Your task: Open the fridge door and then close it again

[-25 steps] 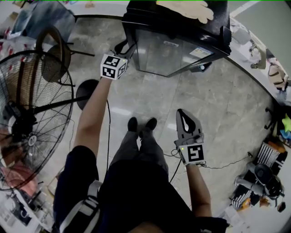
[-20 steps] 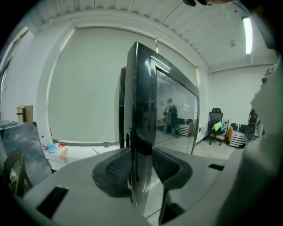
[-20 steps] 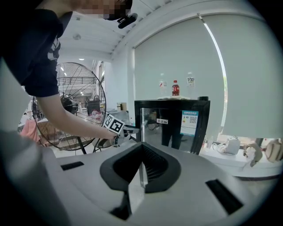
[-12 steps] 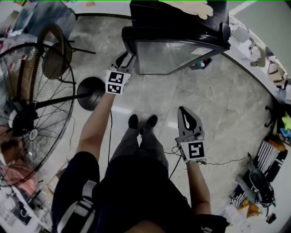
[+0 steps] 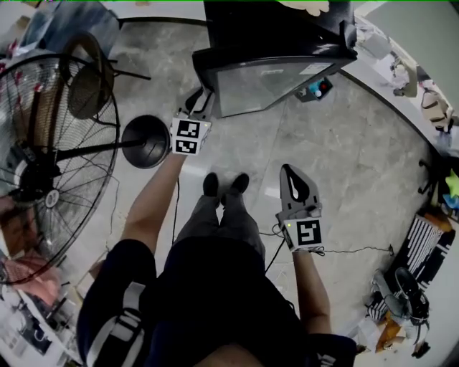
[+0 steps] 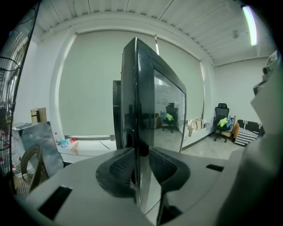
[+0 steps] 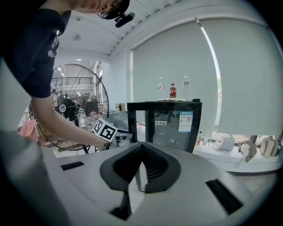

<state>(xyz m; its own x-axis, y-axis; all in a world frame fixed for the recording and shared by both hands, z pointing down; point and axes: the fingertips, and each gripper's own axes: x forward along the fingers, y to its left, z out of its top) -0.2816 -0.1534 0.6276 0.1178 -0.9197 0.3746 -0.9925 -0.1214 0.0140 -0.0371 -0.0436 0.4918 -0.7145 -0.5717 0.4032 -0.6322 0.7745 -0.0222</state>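
Fridge [image 5: 272, 21] stands at 12 o'clock from the person [image 5: 215, 287], its glass door [image 5: 280, 79] swung partway open. L gripper [image 5: 203, 97], approx 11 o'clock, has the door's free edge between its fingers [image 6: 116, 170], which have just been closing and now pinch it from both sides. R gripper [image 5: 287, 172] hangs over the floor [image 5: 344, 165] at 3 o'clock, well apart from the fridge, fingers shut w/ nothing in them; big fan [image 5: 43, 165] at 9 o'clock.

Left arm stretches toward 11 o'clock. The left hand-held gripper [image 5: 201, 98] has just been closing its jaws, which now pinch the fridge door [image 6: 129, 88] edge. The right hand-held gripper [image 5: 288, 176], at 4 o'clock, points to 12, jaws together and empty.
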